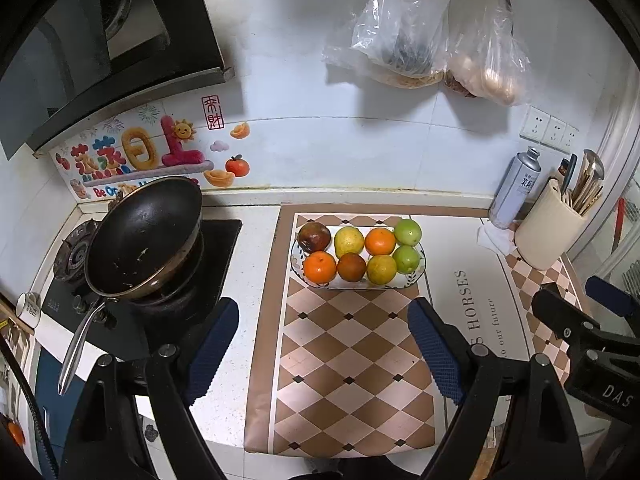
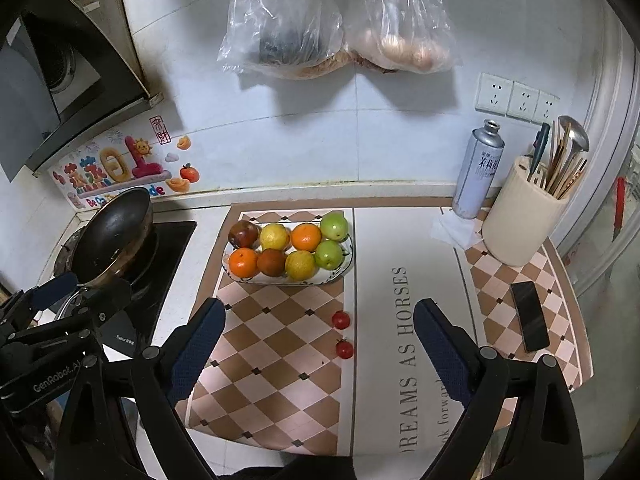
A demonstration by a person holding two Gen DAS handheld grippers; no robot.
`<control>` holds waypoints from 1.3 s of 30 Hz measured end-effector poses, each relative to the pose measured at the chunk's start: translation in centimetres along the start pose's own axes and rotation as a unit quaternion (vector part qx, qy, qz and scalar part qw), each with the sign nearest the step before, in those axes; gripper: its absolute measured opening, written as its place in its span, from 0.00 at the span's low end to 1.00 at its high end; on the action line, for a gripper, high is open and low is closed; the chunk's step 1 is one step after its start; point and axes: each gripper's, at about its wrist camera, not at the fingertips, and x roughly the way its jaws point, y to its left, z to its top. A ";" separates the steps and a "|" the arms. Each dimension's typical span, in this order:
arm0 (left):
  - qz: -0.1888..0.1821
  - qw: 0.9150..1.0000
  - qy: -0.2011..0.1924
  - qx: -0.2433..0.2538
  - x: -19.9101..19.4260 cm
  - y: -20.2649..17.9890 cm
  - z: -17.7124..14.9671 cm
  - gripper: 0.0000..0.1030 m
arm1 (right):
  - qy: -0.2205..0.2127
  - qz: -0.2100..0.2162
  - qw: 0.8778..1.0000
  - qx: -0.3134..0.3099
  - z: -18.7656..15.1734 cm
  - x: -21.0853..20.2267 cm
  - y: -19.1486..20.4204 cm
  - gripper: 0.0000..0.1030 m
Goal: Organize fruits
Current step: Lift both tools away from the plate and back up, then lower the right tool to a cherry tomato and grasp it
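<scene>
- The plate sits at the far end of the checkered mat, filled with two neat rows of fruit: oranges, yellow ones, dark ones and two green ones at its right end.
- Two small tomatoes lie loose on the mat, near of the plate and apart from it. I judge they are what is left to tidy.
- My left jaws stand wide with nothing between them, above the mat; my right jaws are just as wide and bare, with the tomatoes in the gap's line of sight but untouched.
- Next move, as I see it: drop the right jaws over the farther tomato and narrow them gently, since it looks small and soft and could roll.
- Room: the mat around the tomatoes is open. The pan lies left by the stove, the phone right, the can and utensil holder far right; all well apart.
- The plate has little free space, so placing needs care not to nudge the rows.
</scene>
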 end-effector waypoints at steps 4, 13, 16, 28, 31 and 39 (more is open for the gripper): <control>0.003 1.000 0.007 0.000 0.5 0.0 0.1 0.99 | 0.007 0.009 1.000 0.012 0.3 1.2 -0.8 0.98; 0.059 0.997 0.046 0.007 6.4 -1.1 0.4 1.00 | 0.119 0.012 0.991 0.065 -1.8 13.4 -6.5 0.98; 0.079 0.994 0.080 0.015 10.0 -1.8 -0.1 1.00 | 0.177 0.016 0.981 0.079 -4.2 19.3 -7.8 0.97; 0.054 0.976 0.206 0.034 21.5 -5.9 -1.9 1.00 | 0.248 0.052 0.964 0.078 -10.0 30.5 -7.4 0.31; 0.031 0.972 0.229 0.034 23.4 -7.3 -1.8 1.00 | 0.237 0.052 0.966 0.093 -9.6 29.7 -8.7 0.31; -0.060 0.956 0.281 0.054 28.3 -12.9 -2.2 0.97 | 0.219 0.022 0.966 0.136 -8.5 27.2 -14.2 0.31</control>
